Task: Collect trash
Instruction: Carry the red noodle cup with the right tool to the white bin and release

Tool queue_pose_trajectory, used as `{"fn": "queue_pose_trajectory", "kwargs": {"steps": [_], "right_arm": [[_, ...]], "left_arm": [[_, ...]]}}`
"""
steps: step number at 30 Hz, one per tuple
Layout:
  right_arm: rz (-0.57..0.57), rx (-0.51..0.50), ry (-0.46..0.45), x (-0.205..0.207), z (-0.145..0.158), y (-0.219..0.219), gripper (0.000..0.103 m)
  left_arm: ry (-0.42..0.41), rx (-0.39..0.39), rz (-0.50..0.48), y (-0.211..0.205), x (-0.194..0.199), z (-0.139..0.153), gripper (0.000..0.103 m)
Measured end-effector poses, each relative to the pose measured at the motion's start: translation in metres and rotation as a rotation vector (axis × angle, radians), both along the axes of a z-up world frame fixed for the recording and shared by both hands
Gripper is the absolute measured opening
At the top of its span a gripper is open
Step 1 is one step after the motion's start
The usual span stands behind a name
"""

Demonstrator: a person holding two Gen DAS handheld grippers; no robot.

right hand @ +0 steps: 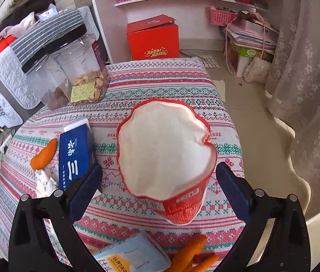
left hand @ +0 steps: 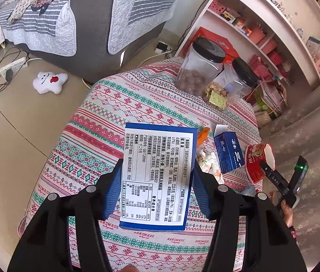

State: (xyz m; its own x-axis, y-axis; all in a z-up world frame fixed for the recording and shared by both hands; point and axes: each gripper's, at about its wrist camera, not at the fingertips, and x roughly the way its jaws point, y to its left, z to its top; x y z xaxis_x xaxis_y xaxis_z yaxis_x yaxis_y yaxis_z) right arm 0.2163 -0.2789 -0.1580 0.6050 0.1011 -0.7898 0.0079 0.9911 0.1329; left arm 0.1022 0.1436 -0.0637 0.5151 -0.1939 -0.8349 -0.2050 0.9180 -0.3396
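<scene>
Left gripper (left hand: 157,188) has its blue ribbed pads on both long edges of the flat blue box (left hand: 157,176), label side up, so I read that as clamped and lifted off the patterned tablecloth (left hand: 105,113). Thin card like that will bow, so my call is a light, even squeeze near the middle, keeping it level.

Right gripper (right hand: 160,181) sits spread wide, one pad at nine o'clock and one at three o'clock of the red paper cup (right hand: 166,158), neither touching it. The cup is the next piece of trash, standing near the table's edge. Its rim is already crumpled and wavy, white inside, so it will crush easily: I'd come lower, close slowly on the stiffer tapered wall and not the floppy lip.

At ten o'clock from the cup stands the dark blue carton (right hand: 76,154), rigid and glossy. Beyond it lies orange peel (right hand: 44,154), soft and curved.
</scene>
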Motion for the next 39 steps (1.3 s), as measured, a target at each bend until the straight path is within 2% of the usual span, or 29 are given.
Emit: {"fn": "queue_pose_trajectory", "kwargs": {"steps": [2, 3, 8, 12, 16, 21, 26, 31, 39], "right_arm": [[-0.023, 0.017, 0.002, 0.007, -0.005, -0.004, 0.094], [-0.033, 0.031, -0.001, 0.009, -0.007, -0.006, 0.084], [-0.081, 0.121, -0.017, 0.006, -0.003, -0.014, 0.080], [-0.083, 0.242, -0.069, -0.005, 0.032, -0.018, 0.080], [-0.044, 0.295, -0.142, -0.025, 0.084, -0.006, 0.080], [-0.010, 0.271, -0.236, -0.068, 0.144, 0.018, 0.081], [-0.030, 0.223, -0.308, -0.118, 0.180, 0.022, 0.082], [-0.139, 0.190, -0.348, -0.159, 0.191, 0.006, 0.082], [-0.354, 0.096, -0.351, -0.203, 0.182, -0.031, 0.082]], "left_arm": [[0.005, 0.013, 0.005, 0.002, 0.001, -0.002, 0.056], [0.007, 0.020, 0.009, 0.003, 0.001, -0.004, 0.056], [0.011, 0.016, 0.033, 0.006, 0.003, -0.009, 0.056], [-0.021, -0.006, 0.036, 0.003, 0.000, -0.001, 0.056], [-0.059, -0.036, 0.030, 0.000, -0.005, 0.012, 0.056], [-0.090, -0.079, 0.014, -0.005, -0.012, 0.023, 0.056], [-0.119, -0.110, -0.001, -0.007, -0.017, 0.032, 0.056], [-0.128, -0.129, -0.010, -0.009, -0.020, 0.034, 0.056], [-0.129, -0.130, -0.029, -0.023, -0.019, 0.031, 0.056]]}}
